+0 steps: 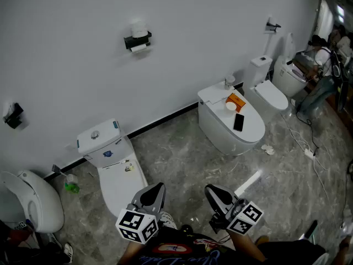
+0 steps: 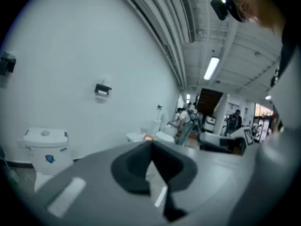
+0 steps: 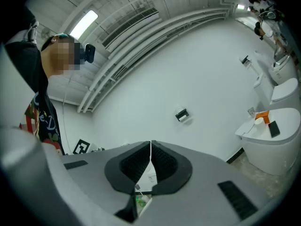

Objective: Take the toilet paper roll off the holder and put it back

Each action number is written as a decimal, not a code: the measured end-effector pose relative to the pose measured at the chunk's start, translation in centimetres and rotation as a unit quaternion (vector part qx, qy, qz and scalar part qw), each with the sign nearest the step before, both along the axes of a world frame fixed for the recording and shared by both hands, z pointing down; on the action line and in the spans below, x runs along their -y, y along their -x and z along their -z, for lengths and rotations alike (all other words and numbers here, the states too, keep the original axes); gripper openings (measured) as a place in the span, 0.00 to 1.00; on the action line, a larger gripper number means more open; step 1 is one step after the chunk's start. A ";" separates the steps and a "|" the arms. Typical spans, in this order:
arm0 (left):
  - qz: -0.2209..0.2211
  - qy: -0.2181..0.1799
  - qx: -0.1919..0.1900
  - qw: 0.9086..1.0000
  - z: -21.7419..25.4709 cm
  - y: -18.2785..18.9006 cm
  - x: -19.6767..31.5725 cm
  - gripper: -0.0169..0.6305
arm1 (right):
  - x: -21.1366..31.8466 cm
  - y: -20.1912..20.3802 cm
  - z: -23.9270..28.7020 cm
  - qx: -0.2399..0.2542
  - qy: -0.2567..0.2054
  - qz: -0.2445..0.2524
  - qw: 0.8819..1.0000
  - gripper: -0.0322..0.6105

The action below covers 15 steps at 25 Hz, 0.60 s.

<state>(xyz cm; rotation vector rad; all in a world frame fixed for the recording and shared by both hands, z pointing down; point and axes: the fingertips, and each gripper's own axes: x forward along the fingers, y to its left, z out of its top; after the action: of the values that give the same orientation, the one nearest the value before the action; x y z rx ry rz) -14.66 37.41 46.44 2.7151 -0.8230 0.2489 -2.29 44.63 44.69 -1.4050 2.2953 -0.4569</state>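
The jaws of the left gripper (image 2: 151,147) and the right gripper (image 3: 150,147) are pressed together, nothing between them. Only the head view shows the toilet paper roll (image 1: 138,28) on its black holder (image 1: 137,42) on the wall (image 1: 66,48), well apart; the gripper views give a small dark shape.

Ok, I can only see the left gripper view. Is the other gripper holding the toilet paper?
Observer: No. The right gripper is shut, with nothing in it.
Operator: So where's the roll?
Observer: A toilet paper roll stands on top of the black wall holder, untouched.
Operator: Is there stuff on the floor?
Observer: A green thing lies by the wall, beside the nearest toilet.
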 end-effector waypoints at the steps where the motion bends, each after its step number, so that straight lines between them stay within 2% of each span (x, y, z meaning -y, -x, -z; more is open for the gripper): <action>1: 0.000 0.000 0.001 1.000 -0.1 -0.5 0.6 0.02 | 0.4 -0.5 -0.2 -0.002 0.002 -0.002 1.000 0.08; 8: -0.013 -0.008 -0.002 1.000 -0.4 -4.4 7.1 0.02 | 6.1 -3.5 -0.7 0.000 0.000 -0.009 1.000 0.08; 15: -0.031 -0.014 -0.019 0.999 0.8 -8.1 18.3 0.02 | 17.0 -6.2 1.1 -0.008 -0.015 -0.017 1.000 0.08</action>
<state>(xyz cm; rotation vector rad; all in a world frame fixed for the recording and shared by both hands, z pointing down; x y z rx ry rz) -6.55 19.14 45.61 2.7662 -0.7397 0.2004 3.86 27.61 43.59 -1.4367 2.2776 -0.3991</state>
